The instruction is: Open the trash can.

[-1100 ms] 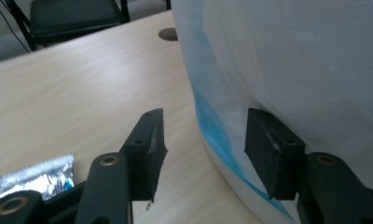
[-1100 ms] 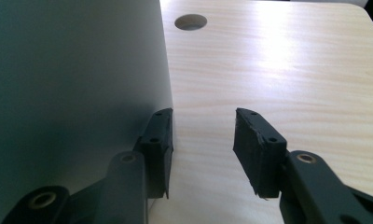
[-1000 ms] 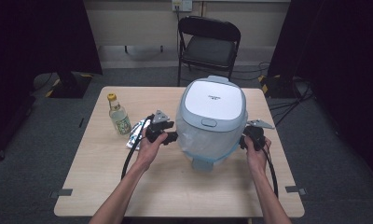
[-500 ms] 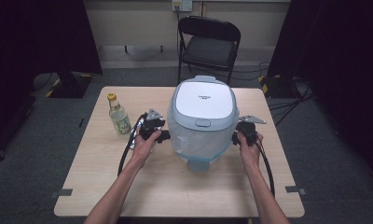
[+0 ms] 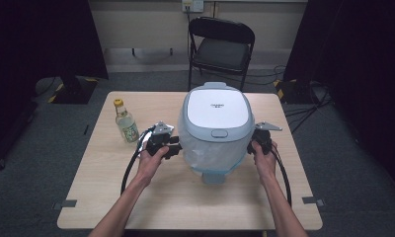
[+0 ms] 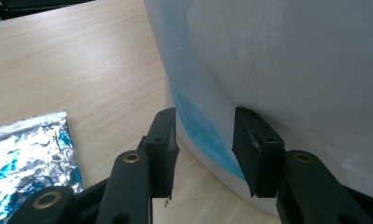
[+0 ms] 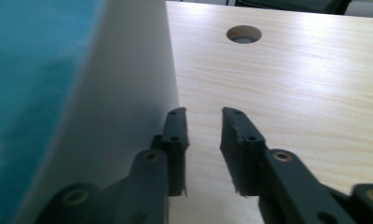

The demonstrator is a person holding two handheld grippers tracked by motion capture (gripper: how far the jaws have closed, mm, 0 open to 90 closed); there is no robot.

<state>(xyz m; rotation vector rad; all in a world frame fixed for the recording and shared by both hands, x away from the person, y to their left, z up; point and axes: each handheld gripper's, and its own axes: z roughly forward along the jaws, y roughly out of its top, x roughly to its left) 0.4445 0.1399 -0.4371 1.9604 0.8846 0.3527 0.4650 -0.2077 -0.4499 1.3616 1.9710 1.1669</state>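
In the high view a large white, pale-blue-lidded electric cooker (image 5: 215, 111), its lower body wrapped in a thin translucent cover, stands mid-table, somewhat nearer the far edge of the pale wooden table (image 5: 136, 197). The left tool (image 5: 175, 145) and right tool (image 5: 252, 143) flank it low on either side. The step looks like taking hold of the cooker by its sides, to shift or lift it. A small glass bottle with a yellow cap (image 5: 126, 123) stands toward the far left corner.

In the left gripper view the left tool (image 6: 205, 140) has just been closing. Its jaws stand apart, with a blue-banded bulge of the cooker (image 6: 292, 60) between them, not plainly pinched. A crinkled foil packet (image 6: 26, 154) lies beside it.

In the right gripper view the right tool (image 7: 203, 135) has also just narrowed. Its jaws are apart over bare table, one resting along the cooker's smooth wall (image 7: 128, 93).

Next, both sides probably need even inward pressure, since the slick, rounded wall could slip.
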